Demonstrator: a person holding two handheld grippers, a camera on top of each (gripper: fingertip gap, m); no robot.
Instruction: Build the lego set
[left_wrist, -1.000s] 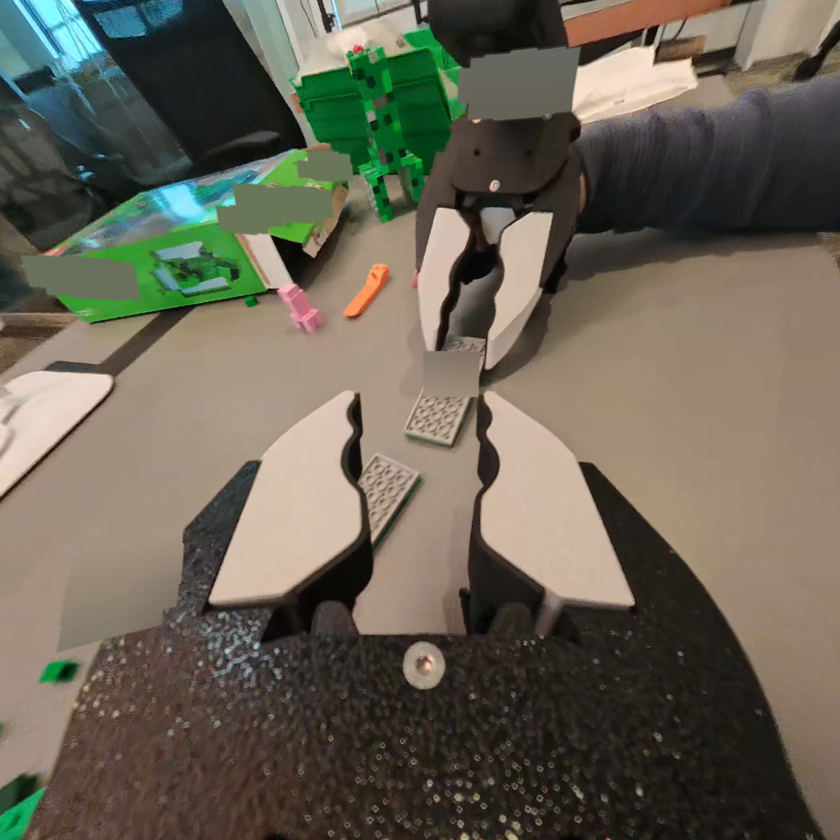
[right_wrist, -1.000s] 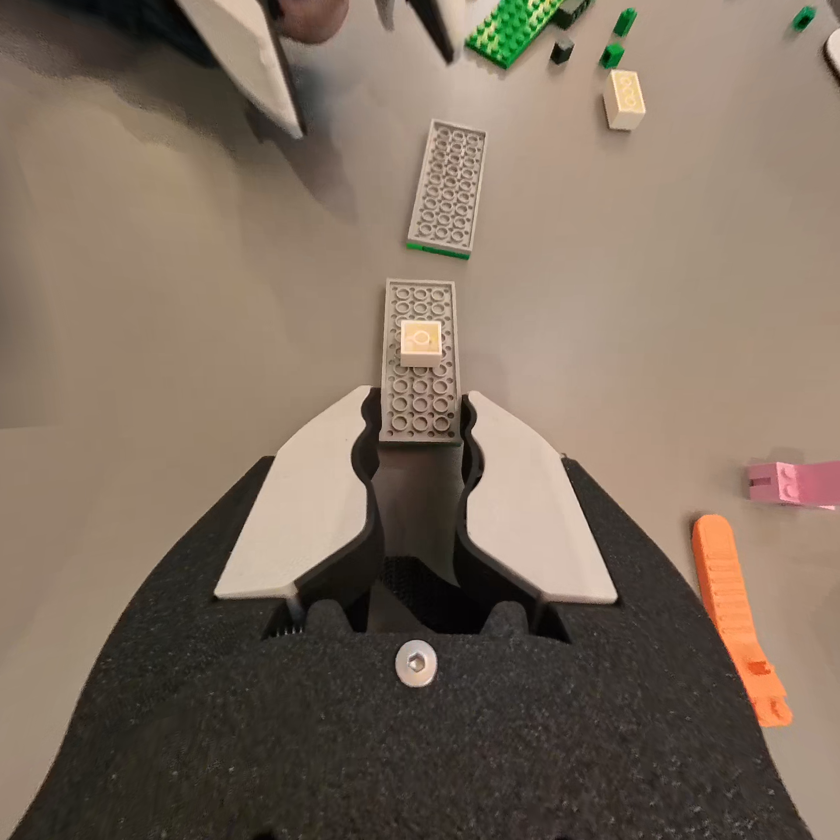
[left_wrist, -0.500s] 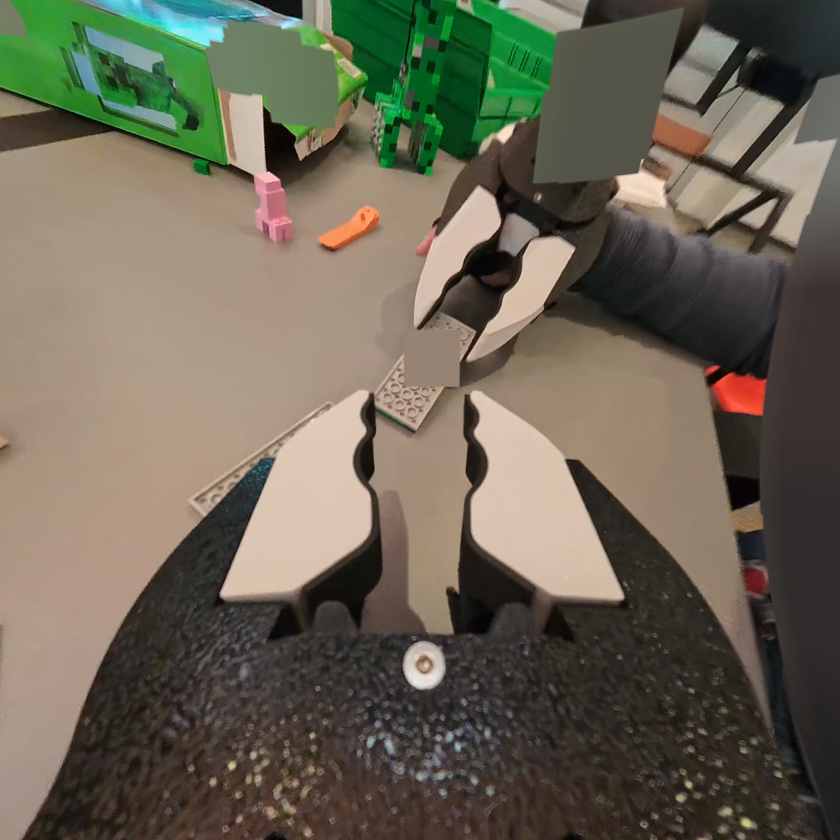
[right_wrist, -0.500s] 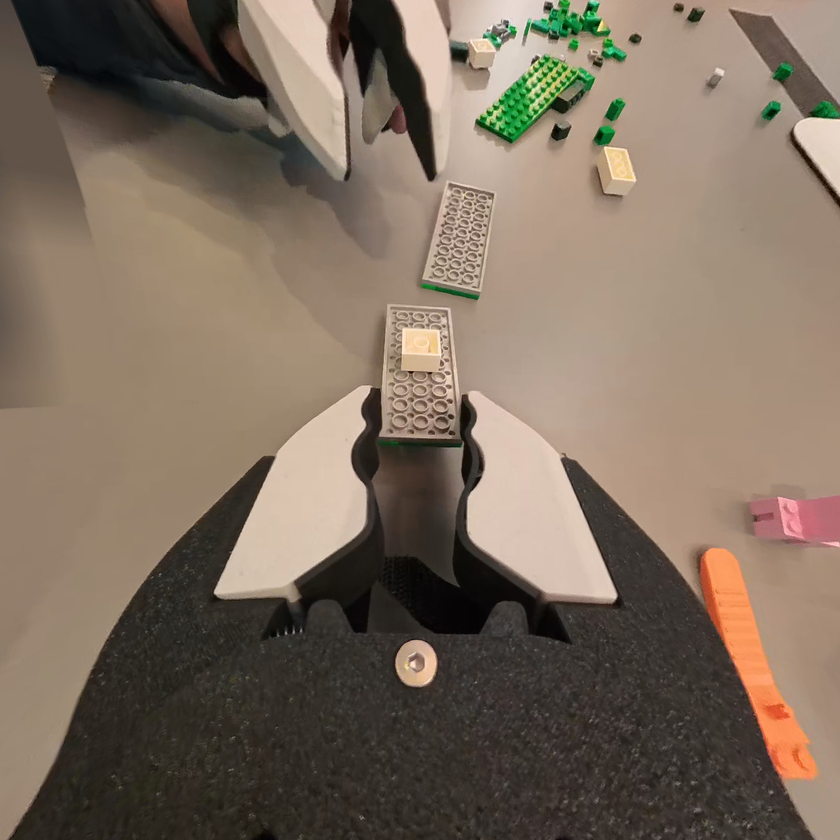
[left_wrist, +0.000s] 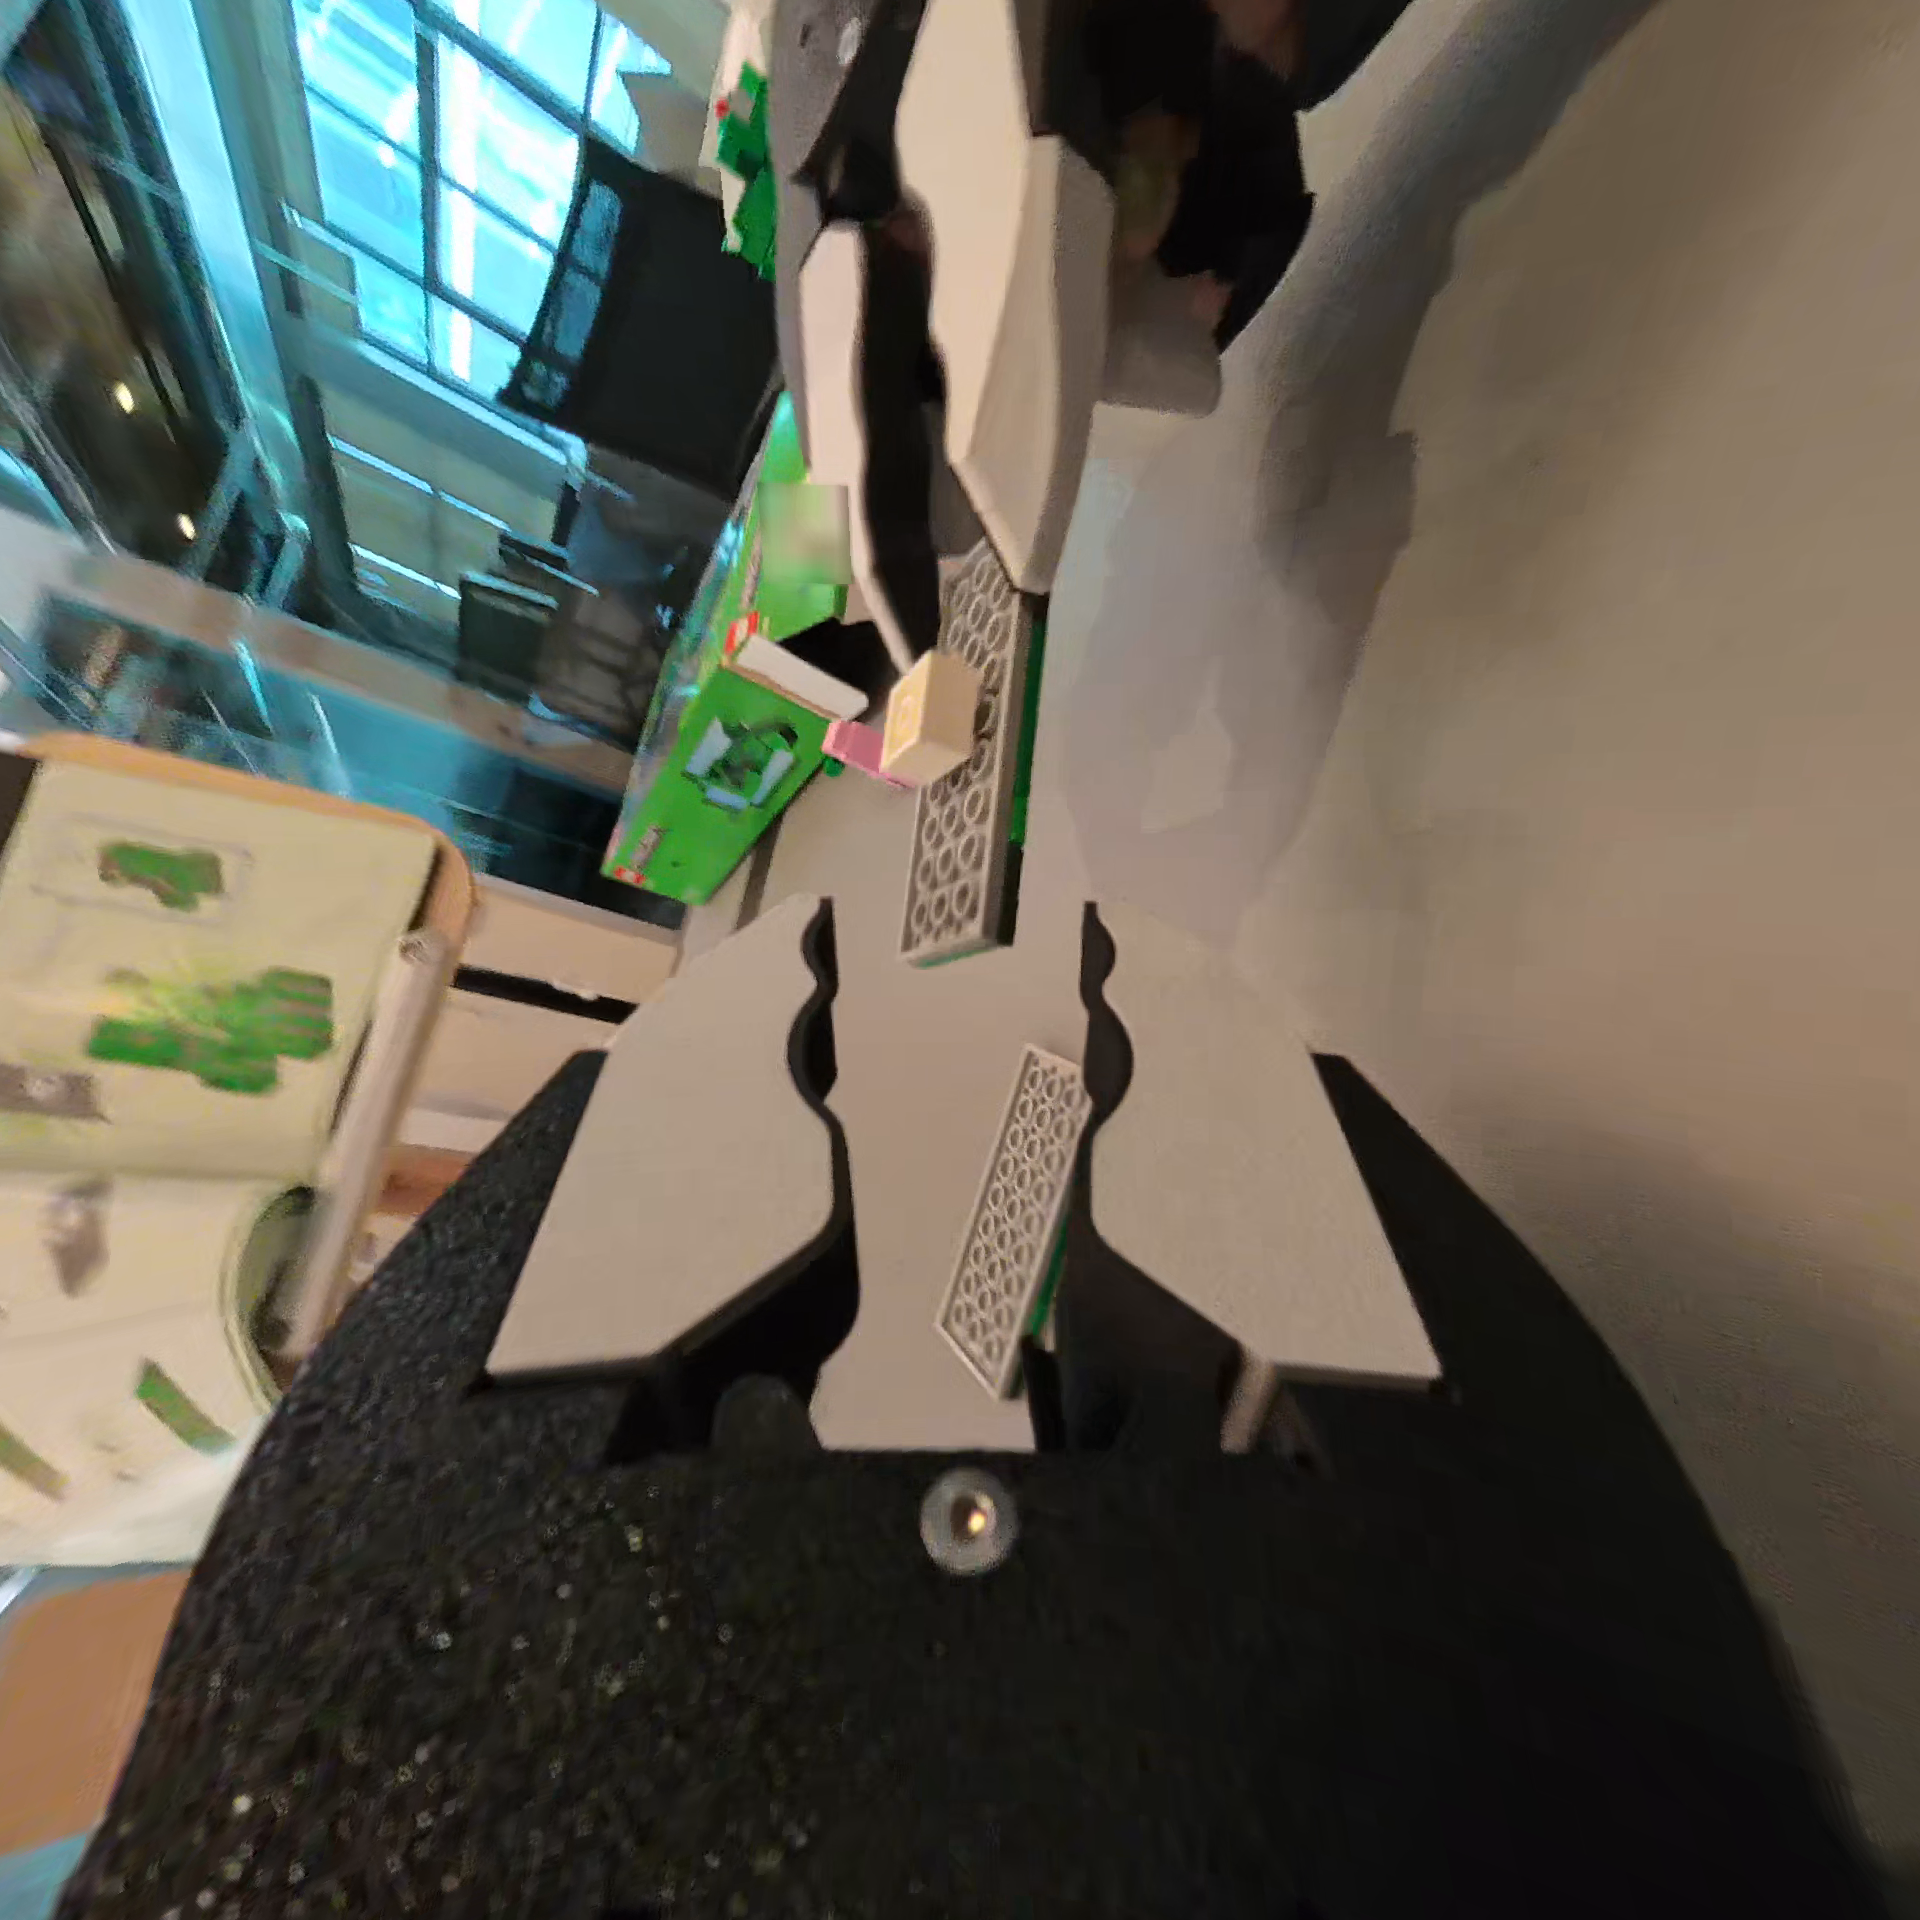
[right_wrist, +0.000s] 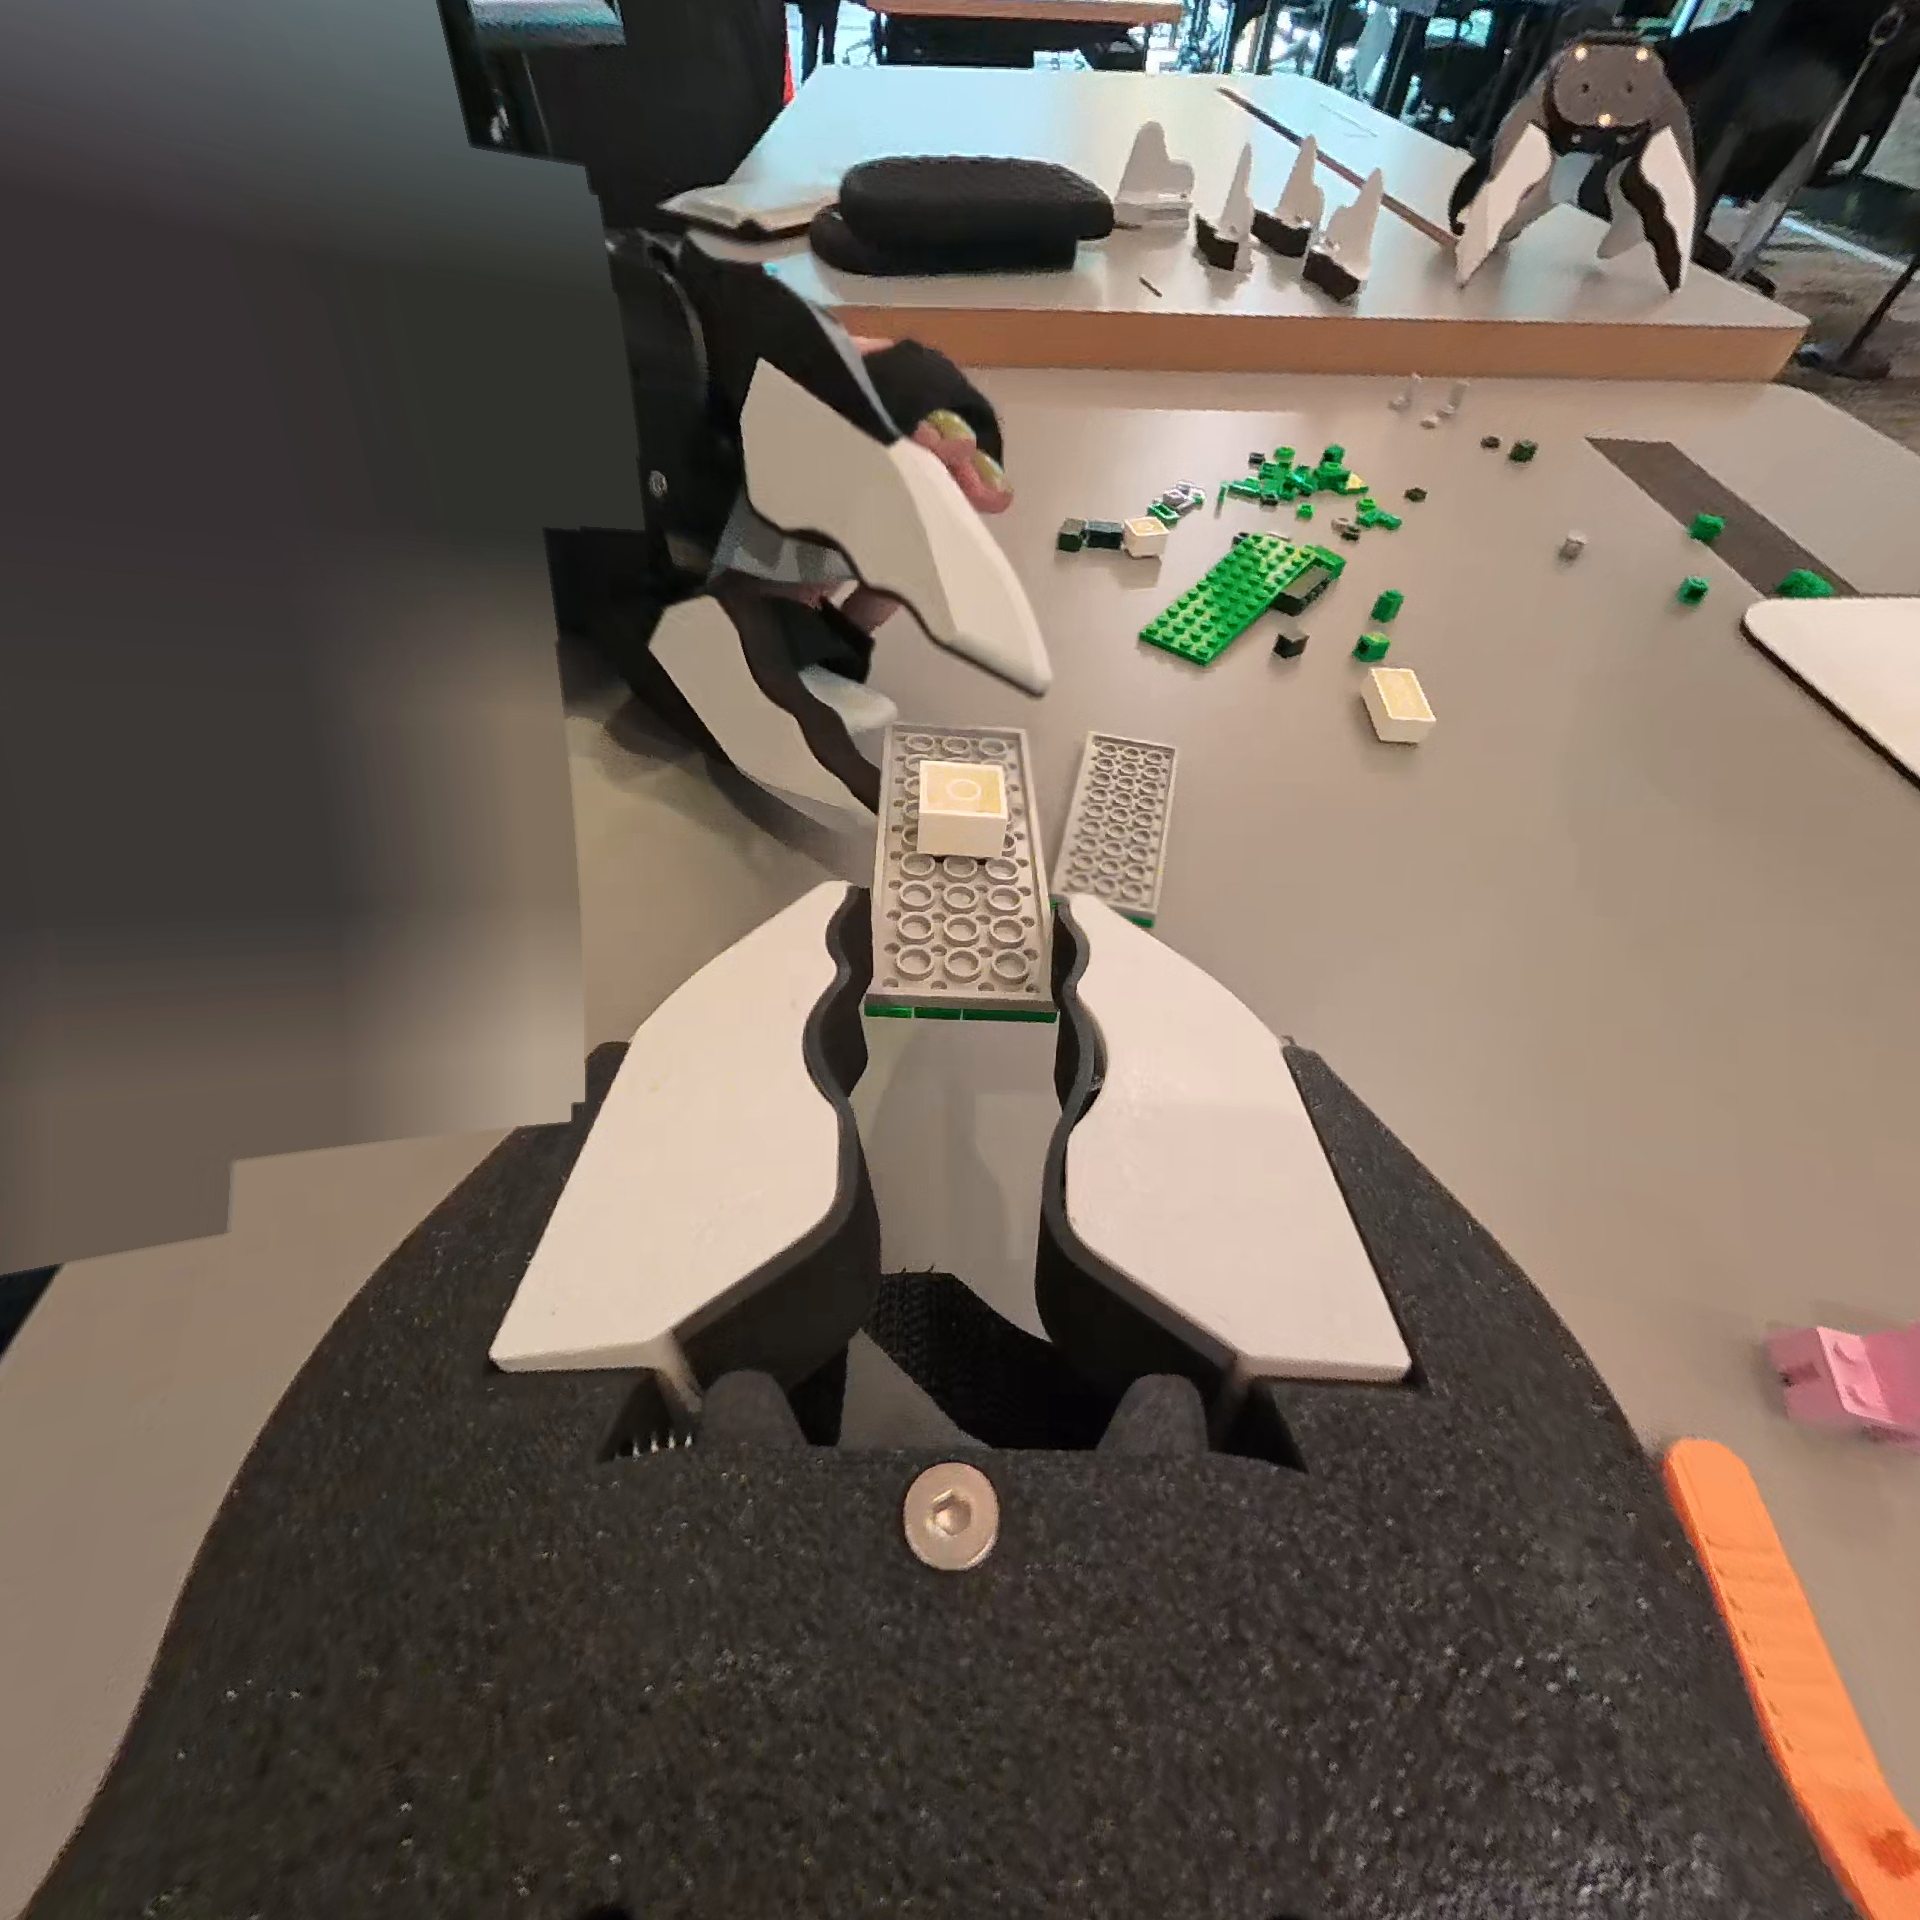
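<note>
Level over the table, right gripper (right_wrist: 956, 935) clamps a grey plate (right_wrist: 961, 914); left gripper (left_wrist: 956, 935), rolled sideways, gapes bare.

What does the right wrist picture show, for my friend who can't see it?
The right tongs grip a grey brick plate with a small cream block stuck on top, above a grey table. The left tongs hang open just beyond it. A second grey plate, green bricks, a pink piece and an orange tool lie around.
</note>
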